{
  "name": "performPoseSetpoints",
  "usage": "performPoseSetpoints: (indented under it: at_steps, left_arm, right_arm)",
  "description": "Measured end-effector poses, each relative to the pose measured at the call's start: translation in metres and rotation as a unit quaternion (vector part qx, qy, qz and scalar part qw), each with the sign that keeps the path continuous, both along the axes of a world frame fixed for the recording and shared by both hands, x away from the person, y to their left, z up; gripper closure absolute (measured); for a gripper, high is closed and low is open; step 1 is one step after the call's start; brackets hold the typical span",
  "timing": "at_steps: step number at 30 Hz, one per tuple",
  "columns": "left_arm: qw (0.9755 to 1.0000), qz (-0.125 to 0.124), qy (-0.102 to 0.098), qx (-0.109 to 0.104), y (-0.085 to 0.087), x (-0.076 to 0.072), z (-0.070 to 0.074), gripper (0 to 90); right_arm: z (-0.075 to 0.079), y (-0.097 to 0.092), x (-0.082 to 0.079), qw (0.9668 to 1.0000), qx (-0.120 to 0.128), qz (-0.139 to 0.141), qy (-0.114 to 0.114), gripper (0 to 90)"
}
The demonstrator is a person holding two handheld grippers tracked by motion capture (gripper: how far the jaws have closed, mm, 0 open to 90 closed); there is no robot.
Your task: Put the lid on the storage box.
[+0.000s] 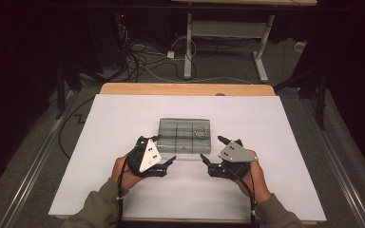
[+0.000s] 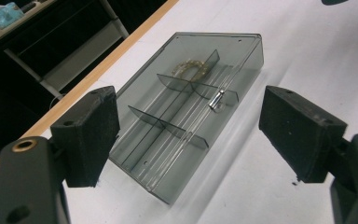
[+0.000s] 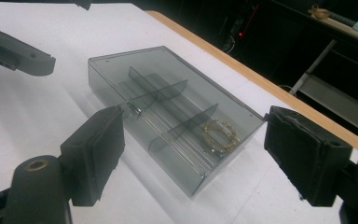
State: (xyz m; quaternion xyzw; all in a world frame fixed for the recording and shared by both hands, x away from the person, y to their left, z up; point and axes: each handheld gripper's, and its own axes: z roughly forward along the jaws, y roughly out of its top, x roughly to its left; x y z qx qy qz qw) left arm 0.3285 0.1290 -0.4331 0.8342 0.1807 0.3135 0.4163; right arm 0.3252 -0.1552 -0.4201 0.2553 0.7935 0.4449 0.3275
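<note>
A smoky, see-through compartment box (image 1: 184, 139) lies flat near the middle of the white table (image 1: 100, 166), its lid shut and a small metal latch (image 2: 216, 101) at the middle of its near long edge. Thin dividers split it into cells, and a gold bracelet (image 3: 220, 135) sits in the far right cell as the high view shows it; the other cells look bare.

The left gripper (image 1: 164, 149) hovers just beside the box's near left corner and the right gripper (image 1: 215, 152) just beside its near right corner. Both have their jaws spread wide and hold nothing, and neither touches the box.

The step in hand looks like opening the lid. To do it well, one gripper should steady the box while the other works the latch, since a light plastic case on a smooth sheet will likely slide if pushed from one side alone. The left jaws would do best to close on the box's left end, low on the wall and clear of the lid seam. The right jaws should narrow before meeting the latch, because it is small and a wide grip may slip off. The lid should then be raised slowly, so that the bracelet stays in its cell.
</note>
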Motion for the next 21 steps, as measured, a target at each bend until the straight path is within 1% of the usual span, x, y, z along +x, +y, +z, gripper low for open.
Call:
performPoseSetpoints:
  at_steps: [3, 7, 21]
  left_arm:
    - [1.0000, -0.002, -0.001, 0.001, 0.001, -0.003, 0.000, 18.9]
    - [1.0000, -0.002, -0.004, 0.004, 0.002, -0.007, 0.000, 18.9]
    - [0.9999, -0.006, -0.015, 0.001, 0.012, -0.019, 0.001, 18.9]
  right_arm:
    - [0.001, -0.001, -0.003, 1.0000, -0.003, 0.001, -0.006, 20.7]
    - [0.002, -0.003, -0.008, 1.0000, -0.005, 0.003, -0.007, 20.7]
    - [0.006, -0.014, -0.022, 0.9999, -0.005, 0.002, -0.015, 20.7]
